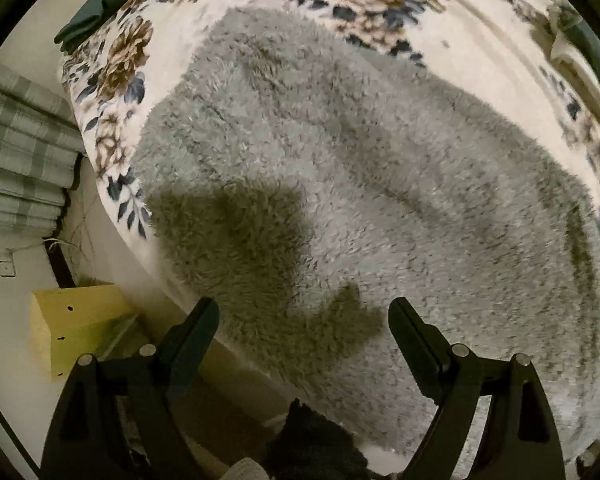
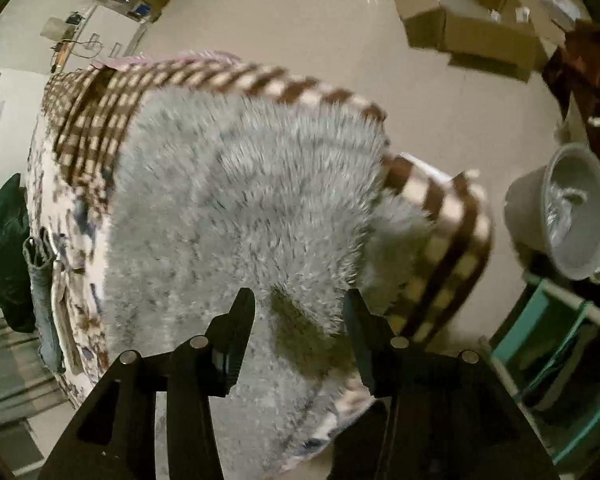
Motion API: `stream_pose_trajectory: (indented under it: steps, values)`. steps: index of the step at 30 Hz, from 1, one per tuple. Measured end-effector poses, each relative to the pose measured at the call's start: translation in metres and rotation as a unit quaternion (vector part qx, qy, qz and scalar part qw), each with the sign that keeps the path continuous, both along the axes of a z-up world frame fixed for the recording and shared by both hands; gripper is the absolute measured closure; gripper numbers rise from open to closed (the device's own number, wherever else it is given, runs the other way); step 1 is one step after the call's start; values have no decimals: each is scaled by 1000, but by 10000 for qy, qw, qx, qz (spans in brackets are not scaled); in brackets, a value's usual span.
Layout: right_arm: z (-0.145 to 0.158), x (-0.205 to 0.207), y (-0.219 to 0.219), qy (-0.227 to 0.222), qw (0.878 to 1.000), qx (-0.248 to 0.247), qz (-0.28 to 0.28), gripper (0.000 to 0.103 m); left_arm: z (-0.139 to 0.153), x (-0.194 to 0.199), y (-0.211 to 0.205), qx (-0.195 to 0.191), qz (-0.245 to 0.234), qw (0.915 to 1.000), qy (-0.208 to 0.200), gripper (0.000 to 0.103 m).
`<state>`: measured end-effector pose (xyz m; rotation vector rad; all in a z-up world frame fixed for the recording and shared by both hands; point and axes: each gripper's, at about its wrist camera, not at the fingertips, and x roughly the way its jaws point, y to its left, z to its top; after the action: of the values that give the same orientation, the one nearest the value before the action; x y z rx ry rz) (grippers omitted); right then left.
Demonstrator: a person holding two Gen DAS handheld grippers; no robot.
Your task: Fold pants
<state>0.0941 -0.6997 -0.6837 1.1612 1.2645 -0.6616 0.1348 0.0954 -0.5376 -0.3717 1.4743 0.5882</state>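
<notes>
The grey fluffy pants point(image 1: 320, 152) lie spread flat on a floral bed cover point(image 1: 380, 8), reaching its near edge. My left gripper point(image 1: 302, 306) hangs above that near edge, pointing straight down. Its jaws stand wide open with nothing between them, and its shadow falls on the fleece. In the right wrist view the same pants point(image 2: 240, 200) run up to a brown checked blanket point(image 2: 100, 120). My right gripper point(image 2: 299, 296) hovers over the near end of the fleece. Its jaws are partly apart, with pile below them but nothing clamped.
A yellow box point(image 1: 76, 320) and green plaid fabric point(image 1: 20, 152) are on the floor left of the bed. A dark green cloth point(image 1: 100, 4) lies at the bed's far corner. Cardboard boxes point(image 2: 472, 28), a grey basin point(image 2: 572, 216) and a teal rack point(image 2: 560, 320) stand to the right.
</notes>
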Motion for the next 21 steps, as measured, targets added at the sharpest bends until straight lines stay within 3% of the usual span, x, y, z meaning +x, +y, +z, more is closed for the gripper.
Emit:
stream_pose_trajectory:
  steps: [1, 3, 6, 10, 14, 17, 18, 21]
  values:
    - [-6, 1, 4, 23, 10000, -24, 9, 64, -4, 0, 0, -2, -10, 10000, 42, 16]
    - [-16, 7, 10, 201, 9995, -239, 70, 99, -7, -1, -1, -10, -36, 9999, 95, 16]
    - [-1, 4, 15, 199, 9983, -547, -27, 99, -7, -3, -3, -74, -115, 9999, 104, 16]
    - [28, -8, 17, 272, 9963, -806, 100, 100, -6, -3, -10, -22, -296, 9995, 76, 16]
    - [6, -6, 15, 586, 9940, -413, 822, 97, -7, -3, -13, -114, -246, 9996, 103, 16]
    - [0, -4, 13, 884, 9900, -206, 1077, 75, 5, -3, -21, -170, -315, 9993, 96, 16]
    - [8, -1, 10, 766, 9912, -282, 1042, 67, 11, -2, -25, -166, -366, 9992, 46, 16]
    - [36, 5, -2, 442, 9915, -796, 929, 57, 30, 5, -36, -40, -596, 9982, -68, 16]
